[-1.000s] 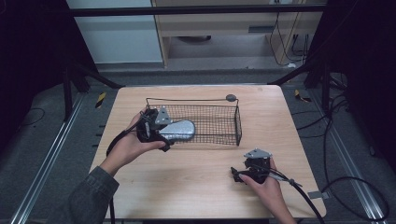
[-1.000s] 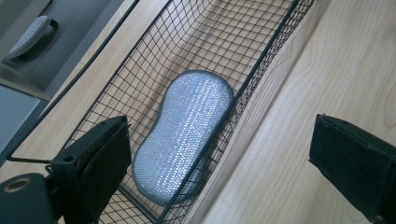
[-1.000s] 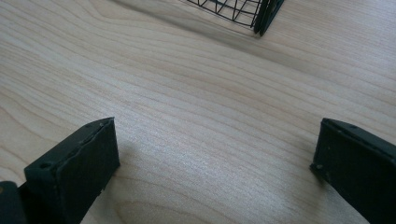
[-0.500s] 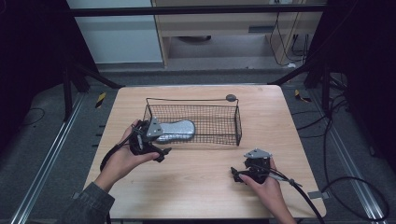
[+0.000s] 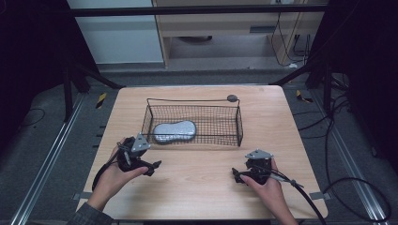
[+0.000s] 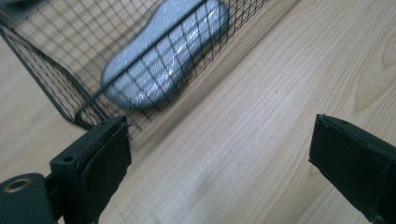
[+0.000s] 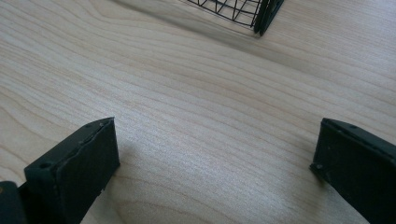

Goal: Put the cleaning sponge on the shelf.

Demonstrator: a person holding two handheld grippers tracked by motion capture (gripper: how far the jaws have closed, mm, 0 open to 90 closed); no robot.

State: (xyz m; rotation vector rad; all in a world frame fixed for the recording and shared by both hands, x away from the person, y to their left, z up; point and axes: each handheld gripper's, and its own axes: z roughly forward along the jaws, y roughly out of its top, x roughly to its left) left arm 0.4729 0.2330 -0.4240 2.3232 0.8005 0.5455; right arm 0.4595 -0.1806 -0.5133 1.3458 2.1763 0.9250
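Matt pale wood table (image 5: 197, 187); thin black wire-mesh basket (image 5: 237, 123); the silvery-grey insole (image 5: 174, 131) looks faintly glittery, perhaps foam.

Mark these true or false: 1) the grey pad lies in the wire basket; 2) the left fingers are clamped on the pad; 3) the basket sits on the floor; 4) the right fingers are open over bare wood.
1) True: the grey pad lies in the wire basket.
2) False: the left gripper is open and empty, outside the basket.
3) False: the basket stands on the wooden table.
4) True: the right gripper is open, with bare wood between its fingers.
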